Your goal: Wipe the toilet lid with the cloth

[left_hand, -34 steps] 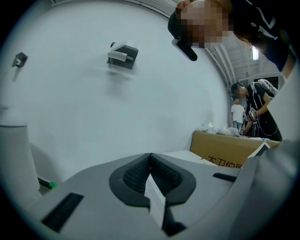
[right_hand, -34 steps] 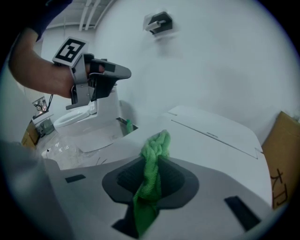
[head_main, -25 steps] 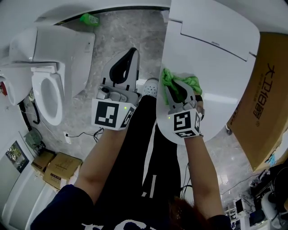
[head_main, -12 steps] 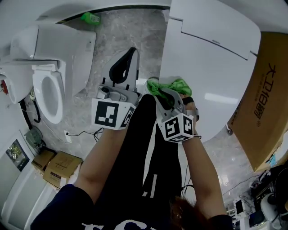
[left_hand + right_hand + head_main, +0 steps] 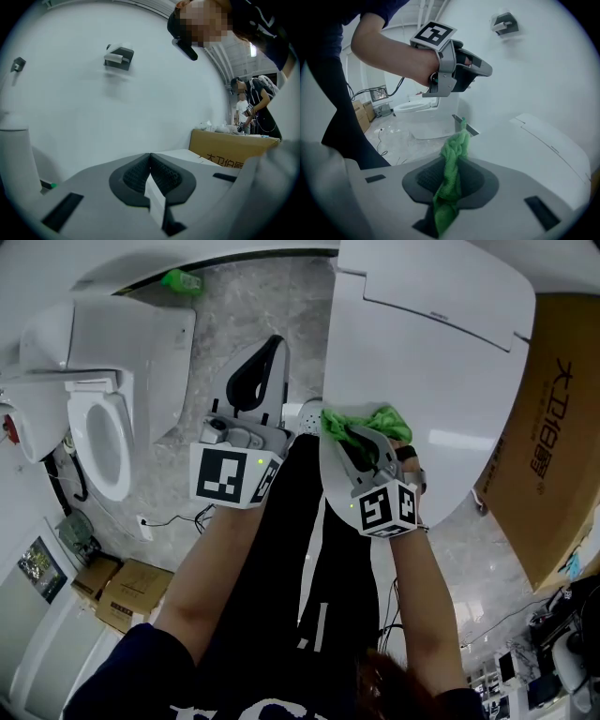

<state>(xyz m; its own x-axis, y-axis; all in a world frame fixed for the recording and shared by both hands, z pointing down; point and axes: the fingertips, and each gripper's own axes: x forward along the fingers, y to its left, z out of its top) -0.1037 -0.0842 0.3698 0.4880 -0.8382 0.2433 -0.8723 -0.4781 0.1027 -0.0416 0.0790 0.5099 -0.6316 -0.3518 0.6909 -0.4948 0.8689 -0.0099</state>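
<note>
The right claw (image 5: pixel 364 448) is clamped on the green cloth (image 5: pixel 359 422). In the right gripper view the cloth (image 5: pixel 453 161) runs up the middle between the two dark pads and sticks out past their tips in a bunched fold. From the head view the cloth sits on the white lid (image 5: pixel 441 371), near the lid's left edge and toward its lower, rounded end. The lid itself is closed and lies broad and flat under the claw. The left claw (image 5: pixel 267 357) is held over the grey stone floor (image 5: pixel 234 306), just left of the lid and apart from it. Its own view shows its pads (image 5: pixel 150 161) pressed together with nothing between them, pointing at a white wall (image 5: pixel 70 108). A brown cardboard box (image 5: pixel 553 427) stands just beside the lid on its right. A second toilet (image 5: pixel 98 432), with its seat uncovered, stands well apart at the left.
</note>
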